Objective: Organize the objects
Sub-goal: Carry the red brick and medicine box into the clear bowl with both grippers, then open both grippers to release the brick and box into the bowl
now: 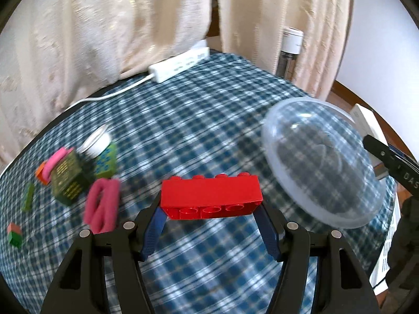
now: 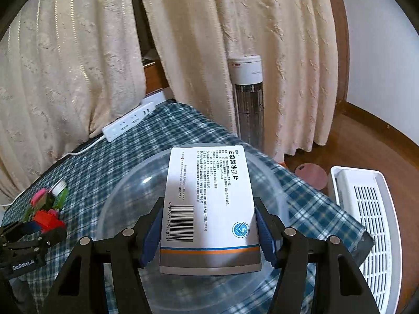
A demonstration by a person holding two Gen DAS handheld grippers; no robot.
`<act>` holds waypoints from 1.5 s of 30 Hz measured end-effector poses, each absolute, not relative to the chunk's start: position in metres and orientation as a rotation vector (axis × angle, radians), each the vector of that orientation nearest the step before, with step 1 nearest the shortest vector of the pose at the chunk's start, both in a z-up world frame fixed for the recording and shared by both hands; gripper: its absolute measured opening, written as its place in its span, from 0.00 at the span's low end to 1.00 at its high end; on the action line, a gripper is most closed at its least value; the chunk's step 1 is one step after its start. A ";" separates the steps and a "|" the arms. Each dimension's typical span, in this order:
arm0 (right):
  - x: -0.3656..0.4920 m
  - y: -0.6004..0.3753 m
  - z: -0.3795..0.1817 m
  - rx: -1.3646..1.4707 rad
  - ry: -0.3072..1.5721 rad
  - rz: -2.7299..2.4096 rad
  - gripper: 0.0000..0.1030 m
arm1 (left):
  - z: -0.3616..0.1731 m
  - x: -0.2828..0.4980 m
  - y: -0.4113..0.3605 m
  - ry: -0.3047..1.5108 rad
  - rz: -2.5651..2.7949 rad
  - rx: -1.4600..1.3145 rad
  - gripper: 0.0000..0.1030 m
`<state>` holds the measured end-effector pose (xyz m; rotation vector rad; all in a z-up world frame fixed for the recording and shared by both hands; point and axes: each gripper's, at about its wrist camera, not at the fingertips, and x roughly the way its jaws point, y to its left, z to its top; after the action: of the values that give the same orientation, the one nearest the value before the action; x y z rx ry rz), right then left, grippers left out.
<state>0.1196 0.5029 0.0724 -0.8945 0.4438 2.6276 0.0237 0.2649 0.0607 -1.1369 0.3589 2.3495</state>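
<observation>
Red brick (image 1: 211,196) sits crosswise between the blue pads of your left hand-held gripper (image 1: 210,216), clamped at both ends and held off the table (image 1: 183,120), studs facing away from you. Just to its right stands the clear bowl (image 1: 314,157), tilted in this view. Your right hand-held gripper (image 2: 209,233) is clamped on the white box (image 2: 209,204), which hangs over the bowl (image 2: 136,191), barcode side up. Left of the brick, on the checked cloth, lies a blurred cluster: a pink band (image 1: 102,206), a dark green box (image 1: 69,180), a white-capped jar (image 1: 95,142) and small green blocks (image 1: 14,233). A power strip (image 1: 179,64) lies at the table's far edge.
</observation>
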 end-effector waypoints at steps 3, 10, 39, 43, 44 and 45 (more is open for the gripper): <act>0.118 0.509 0.071 -0.892 0.439 2.621 0.64 | 0.063 0.026 0.280 0.370 2.316 -1.123 0.64; 0.115 0.520 0.067 -0.900 0.430 2.604 0.64 | 0.064 0.029 0.314 0.394 2.231 -1.082 0.64; 0.105 0.526 0.068 -0.900 0.439 2.583 0.65 | 0.063 0.032 0.332 0.363 2.116 -1.068 0.73; 0.107 0.525 0.069 -0.894 0.447 2.573 0.66 | 0.064 0.031 0.324 0.358 2.135 -1.067 0.73; 0.107 0.525 0.070 -0.892 0.450 2.570 0.66 | 0.065 0.031 0.321 0.354 2.140 -1.066 0.73; 0.108 0.524 0.070 -0.891 0.456 2.566 0.67 | 0.066 0.031 0.319 0.349 2.145 -1.066 0.73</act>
<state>0.1080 0.5240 0.0702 -0.8906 0.4563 2.5664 0.0306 0.3186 0.0656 -1.0658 0.3493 2.1452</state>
